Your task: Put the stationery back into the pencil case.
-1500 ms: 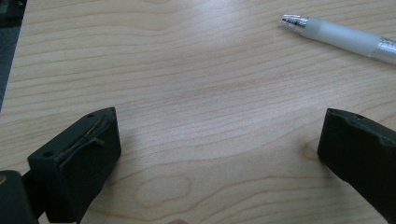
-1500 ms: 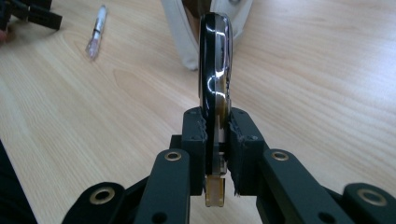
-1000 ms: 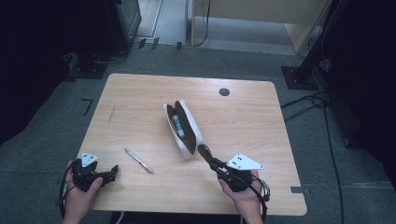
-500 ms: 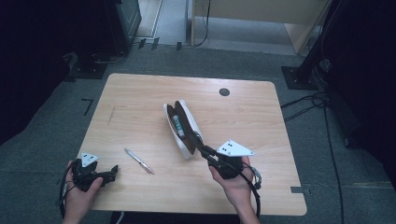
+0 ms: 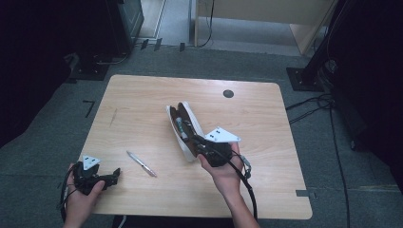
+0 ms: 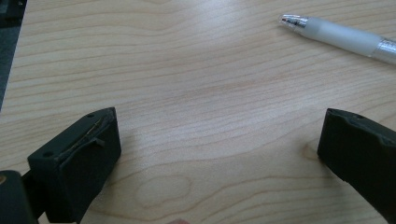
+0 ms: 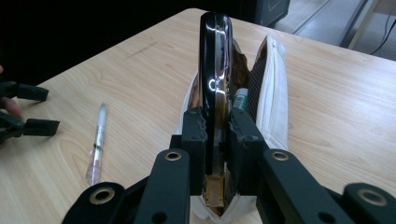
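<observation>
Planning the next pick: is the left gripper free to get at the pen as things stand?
Probably yes. The left gripper is open and holds nothing, and the pen lies on bare table just ahead of its fingers, with nothing between them. The right gripper is busy at the white pouch.

Landmark = pencil case (image 5: 183, 129), lying open mid-table (image 5: 142, 95), long axis running diagonally. Pen (image 5: 141, 164) lies on the table left of the case and nearer the person, well apart from it. Left gripper (image 5: 110, 175) sits further left of the case, past the pen, at the near table edge. Right gripper (image 5: 198, 145) is at the case's near end, jaws clamped on a flat object (image 7: 215, 79) standing in the case opening, possibly a phone. Another small item (image 7: 240, 99) lies inside the case, just behind that.
</observation>
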Demonstrator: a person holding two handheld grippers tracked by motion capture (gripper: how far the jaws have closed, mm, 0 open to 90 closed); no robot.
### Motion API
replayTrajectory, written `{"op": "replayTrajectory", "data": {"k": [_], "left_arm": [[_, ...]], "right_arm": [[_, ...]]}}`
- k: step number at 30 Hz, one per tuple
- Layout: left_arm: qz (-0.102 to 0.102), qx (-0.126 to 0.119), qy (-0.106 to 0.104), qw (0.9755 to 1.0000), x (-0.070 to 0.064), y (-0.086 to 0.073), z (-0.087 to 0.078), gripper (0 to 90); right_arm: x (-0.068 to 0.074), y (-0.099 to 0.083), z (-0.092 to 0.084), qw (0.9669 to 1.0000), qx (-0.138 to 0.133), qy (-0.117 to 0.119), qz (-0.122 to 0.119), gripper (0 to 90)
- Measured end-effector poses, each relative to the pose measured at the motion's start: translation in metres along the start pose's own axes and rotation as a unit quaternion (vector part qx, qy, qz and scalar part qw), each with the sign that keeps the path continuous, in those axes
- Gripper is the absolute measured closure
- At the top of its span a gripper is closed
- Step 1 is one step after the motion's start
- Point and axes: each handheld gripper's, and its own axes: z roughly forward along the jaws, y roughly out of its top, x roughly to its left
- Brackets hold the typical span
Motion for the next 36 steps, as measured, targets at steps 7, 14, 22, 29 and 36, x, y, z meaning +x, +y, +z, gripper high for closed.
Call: {"op": "replayTrajectory", "data": {"k": [7,14,22,29,36], "left_arm": [[0.000,-0.001,0.000,1.0000,0.000,0.000,0.000,0.0],[0.000,-0.001,0.000,1.0000,0.000,0.000,0.000,0.0],[0.000,0.000,0.000,1.0000,0.000,0.000,0.000,0.0],[0.000,0.000,0.000,1.0000,0.000,0.000,0.000,0.0],[0.000,0.000,0.000,1.0000,0.000,0.000,0.000,0.0]], "right_arm": [[-0.001,0.015,0.021,0.9998,0.018,-0.011,0.004,78.4],[0.004,0.024,0.043,0.9989,0.041,-0.023,-0.005,78.4],[0.002,0.030,0.070,0.9962,0.079,-0.038,-0.004,78.3],[-0.002,0.029,0.081,0.9938,0.099,-0.050,-0.001,78.3],[-0.002,0.030,0.084,0.9931,0.104,-0.054,-0.005,78.5]]}}
